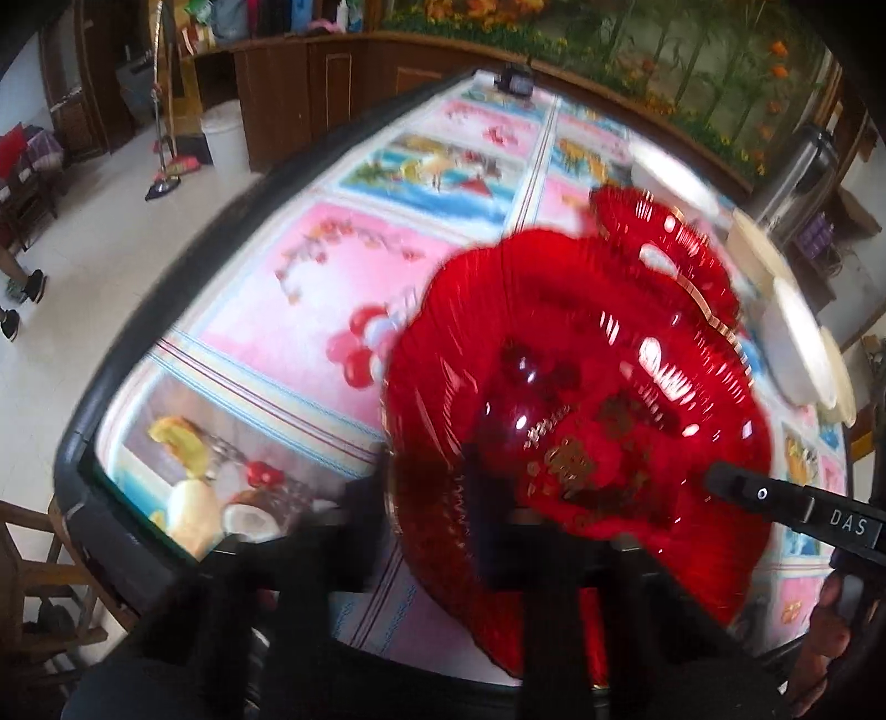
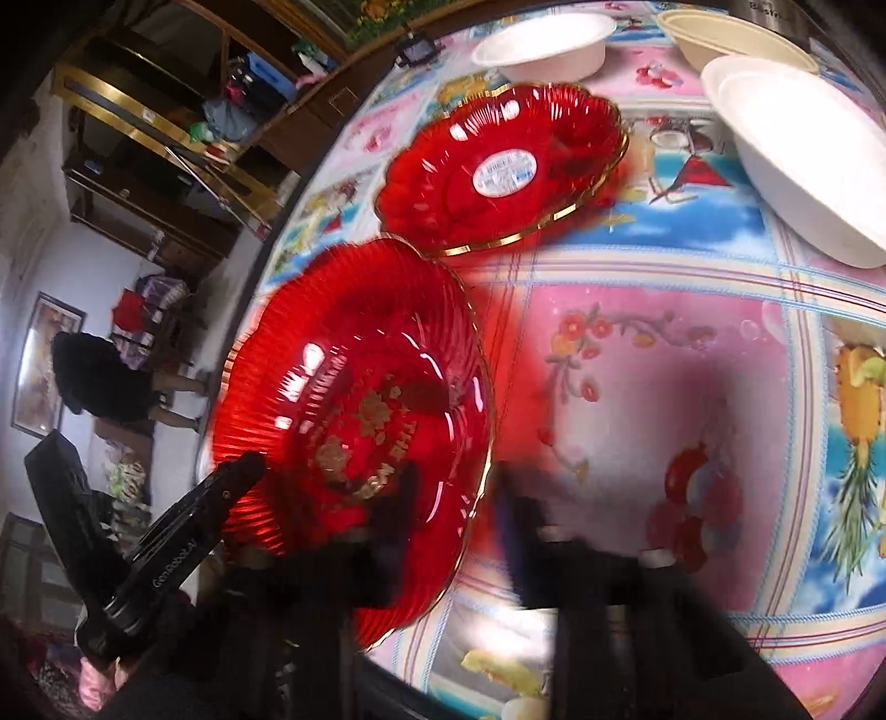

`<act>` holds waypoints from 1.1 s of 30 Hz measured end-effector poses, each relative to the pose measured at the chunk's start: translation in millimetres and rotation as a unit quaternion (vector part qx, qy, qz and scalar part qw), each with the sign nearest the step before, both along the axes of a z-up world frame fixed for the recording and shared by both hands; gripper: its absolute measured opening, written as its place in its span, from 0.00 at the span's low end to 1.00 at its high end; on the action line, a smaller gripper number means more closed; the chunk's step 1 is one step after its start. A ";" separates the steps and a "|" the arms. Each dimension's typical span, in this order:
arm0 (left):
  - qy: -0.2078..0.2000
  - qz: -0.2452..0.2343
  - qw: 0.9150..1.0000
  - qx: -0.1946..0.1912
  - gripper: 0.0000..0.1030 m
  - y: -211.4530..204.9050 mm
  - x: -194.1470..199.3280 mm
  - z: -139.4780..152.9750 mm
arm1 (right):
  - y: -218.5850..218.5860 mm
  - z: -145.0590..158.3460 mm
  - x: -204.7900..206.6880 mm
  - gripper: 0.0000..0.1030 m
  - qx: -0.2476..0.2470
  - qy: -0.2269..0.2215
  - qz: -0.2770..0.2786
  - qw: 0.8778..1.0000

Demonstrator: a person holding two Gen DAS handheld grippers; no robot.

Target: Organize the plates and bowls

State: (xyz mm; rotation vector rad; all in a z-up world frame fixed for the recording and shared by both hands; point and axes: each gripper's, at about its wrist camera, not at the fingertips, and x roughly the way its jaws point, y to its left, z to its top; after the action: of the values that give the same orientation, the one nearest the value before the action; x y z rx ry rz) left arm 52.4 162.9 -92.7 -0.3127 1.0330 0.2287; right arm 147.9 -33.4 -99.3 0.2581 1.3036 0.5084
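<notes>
A red glass plate [image 1: 581,387] with gold lettering and a gold rim hangs tilted over the near part of the table. My left gripper [image 1: 432,487] is blurred at the bottom of its view, its fingers closed on the plate's near rim. My right gripper [image 2: 459,498] grips the opposite rim of this plate [image 2: 354,399]. Each gripper shows in the other's view: the right one [image 1: 731,482], the left one [image 2: 238,476]. A second red plate [image 2: 504,166] with a white sticker lies on the cloth beyond, also seen at the plate's far edge [image 1: 664,243].
The table [image 2: 637,360] has a colourful picture cloth and a dark rim. White bowls [image 2: 542,44] [image 2: 803,155] and a beige bowl [image 2: 736,39] stand at the far right. A steel flask [image 1: 803,171] stands beyond. A wooden chair [image 1: 33,581] and a person's feet [image 1: 22,299] are left.
</notes>
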 end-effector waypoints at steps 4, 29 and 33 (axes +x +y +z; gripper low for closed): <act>-0.011 0.006 1.000 0.000 0.15 1.4 -4.7 3.7 | 5.0 -5.0 2.2 0.09 -0.011 -0.009 -0.002 1.000; -0.032 0.045 0.997 0.046 0.15 35.1 13.9 15.5 | 56.9 11.6 17.2 0.09 -0.019 -0.045 0.030 0.998; -0.027 0.043 0.998 0.047 0.15 33.3 12.9 11.1 | 54.6 8.8 15.2 0.09 -0.024 -0.040 0.028 0.999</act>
State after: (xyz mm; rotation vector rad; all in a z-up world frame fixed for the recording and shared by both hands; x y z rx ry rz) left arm 65.3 196.3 -81.5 -0.2768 0.9525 0.3448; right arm 163.1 21.2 -90.4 0.1601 1.2463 0.5288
